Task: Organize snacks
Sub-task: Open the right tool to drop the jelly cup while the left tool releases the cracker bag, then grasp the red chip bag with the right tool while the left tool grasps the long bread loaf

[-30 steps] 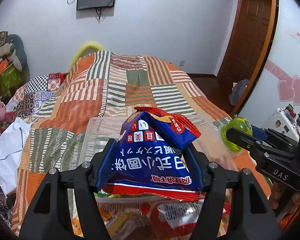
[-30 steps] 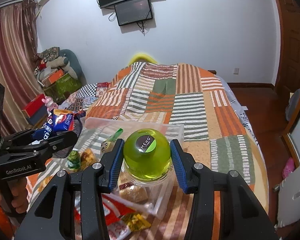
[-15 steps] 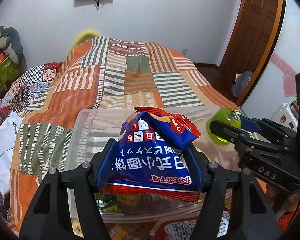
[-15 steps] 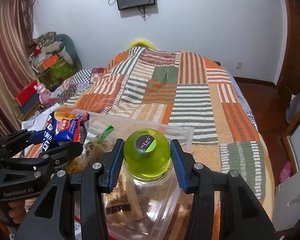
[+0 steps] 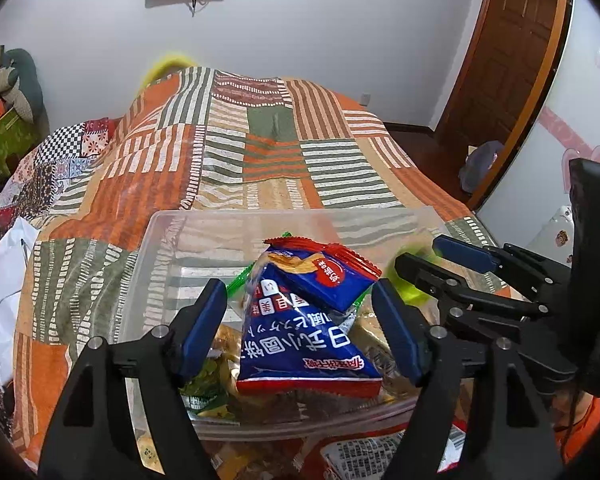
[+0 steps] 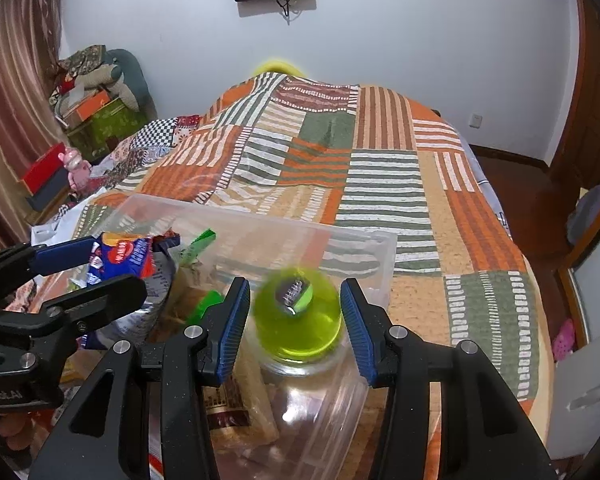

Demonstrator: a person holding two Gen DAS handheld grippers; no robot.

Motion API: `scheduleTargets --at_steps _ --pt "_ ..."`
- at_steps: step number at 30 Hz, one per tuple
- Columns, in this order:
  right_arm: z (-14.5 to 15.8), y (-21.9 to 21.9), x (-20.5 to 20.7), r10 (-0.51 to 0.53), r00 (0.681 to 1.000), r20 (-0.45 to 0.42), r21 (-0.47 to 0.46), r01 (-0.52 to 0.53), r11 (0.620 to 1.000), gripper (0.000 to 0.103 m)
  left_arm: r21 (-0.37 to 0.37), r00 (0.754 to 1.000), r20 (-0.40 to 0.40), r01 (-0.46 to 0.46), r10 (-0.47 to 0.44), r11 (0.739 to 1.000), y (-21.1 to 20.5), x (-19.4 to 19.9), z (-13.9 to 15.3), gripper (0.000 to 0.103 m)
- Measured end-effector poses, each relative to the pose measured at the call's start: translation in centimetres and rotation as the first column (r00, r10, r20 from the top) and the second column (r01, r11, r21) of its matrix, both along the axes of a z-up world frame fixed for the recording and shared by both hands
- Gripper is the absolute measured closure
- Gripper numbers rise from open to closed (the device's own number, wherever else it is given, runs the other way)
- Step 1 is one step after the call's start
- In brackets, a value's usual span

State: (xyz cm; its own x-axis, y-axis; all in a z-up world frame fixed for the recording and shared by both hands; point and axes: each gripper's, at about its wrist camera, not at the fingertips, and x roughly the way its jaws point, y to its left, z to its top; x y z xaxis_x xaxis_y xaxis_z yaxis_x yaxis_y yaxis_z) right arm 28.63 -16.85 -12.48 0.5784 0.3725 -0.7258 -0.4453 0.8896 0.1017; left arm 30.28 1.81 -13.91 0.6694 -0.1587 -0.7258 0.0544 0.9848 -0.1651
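A blue and red snack bag (image 5: 300, 340) lies on other packs inside the clear plastic bin (image 5: 160, 220). My left gripper (image 5: 298, 286) straddles the bag; its jaws are opening and the pads stand off the bag's sides. The left gripper (image 6: 118, 262) also shows at the left of the right wrist view. A clear jar with a round green lid (image 6: 300, 316) sits motion-blurred between the pads of my right gripper (image 6: 294, 282), over the bin's right part (image 6: 384, 248), with slim gaps on both sides. From the left wrist, the right gripper (image 5: 416, 252) and the green lid (image 5: 410, 294) are at the right.
The bin rests on a bed with an orange, green and white striped quilt (image 5: 260, 152). Loose snack packs (image 5: 360, 452) lie in front of the bin. A white bag (image 5: 0, 288) is at the left bed edge, a wooden door (image 5: 508, 60) at the right.
Both grippers came down over the bin. The left jaws widened and the blue bag sank onto the packs. The green-lidded jar, gripped before, now looks blurred and slightly lower between the right pads.
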Motion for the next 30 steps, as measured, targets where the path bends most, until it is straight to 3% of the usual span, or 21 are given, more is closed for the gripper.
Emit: scheduleTargets --at_steps 10,19,25,30 --pt "1.5 -0.7 -1.9 0.018 1.000 0.008 0.040 -0.018 0.999 0.059 -0.007 0.998 0.053 -0.018 0.019 1.000 1.1 -2.9 2.6 0.027" --pt "4.0 -0.7 -5.7 0.078 0.995 0.066 0.049 -0.082 0.995 0.055 0.039 0.995 0.103 -0.024 0.020 0.999 2.5 -7.4 4.9 0.013" --pt "4.3 -0.8 -8.3 0.103 0.991 0.081 0.054 -0.107 0.993 0.053 0.084 0.995 0.100 -0.024 0.016 0.996 3.7 -10.4 4.8 0.011" --pt "3.7 -0.6 -9.6 0.115 0.993 0.039 0.092 -0.118 0.989 0.051 0.112 0.997 0.078 -0.031 0.023 0.993 4.7 -12.0 3.8 0.010"
